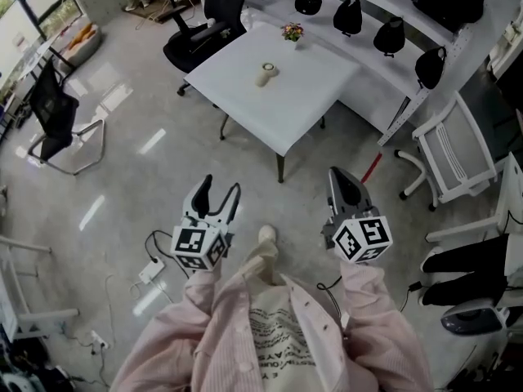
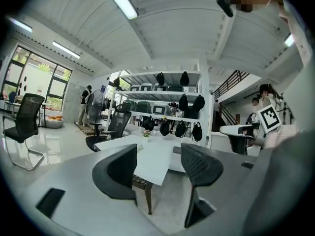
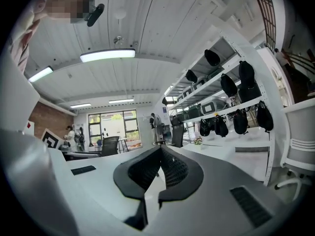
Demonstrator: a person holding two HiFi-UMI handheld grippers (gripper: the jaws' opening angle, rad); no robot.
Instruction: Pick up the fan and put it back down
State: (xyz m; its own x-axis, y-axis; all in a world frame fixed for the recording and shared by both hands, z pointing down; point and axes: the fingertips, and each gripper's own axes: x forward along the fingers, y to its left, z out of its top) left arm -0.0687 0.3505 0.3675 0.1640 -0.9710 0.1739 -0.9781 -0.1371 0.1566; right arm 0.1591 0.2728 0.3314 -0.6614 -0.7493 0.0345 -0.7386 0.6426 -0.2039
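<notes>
The fan (image 1: 265, 73) is a small cream object standing near the middle of the white table (image 1: 310, 104), far ahead of both grippers. My left gripper (image 1: 221, 184) hangs over the floor short of the table, its jaws wide open with nothing between them. In the left gripper view the left gripper (image 2: 158, 154) frames the table (image 2: 155, 161) from a distance. My right gripper (image 1: 337, 174) is level with it on the right, and in the right gripper view the right gripper (image 3: 161, 149) shows its pads pressed together, empty.
A small potted plant (image 1: 292, 32) stands at the table's far edge. A black office chair (image 1: 204, 23) sits behind the table, another (image 1: 53, 113) at the left, a white chair (image 1: 449, 158) at the right. Black bags (image 1: 391, 35) hang on shelving. A power strip (image 1: 150, 269) and cables lie on the floor.
</notes>
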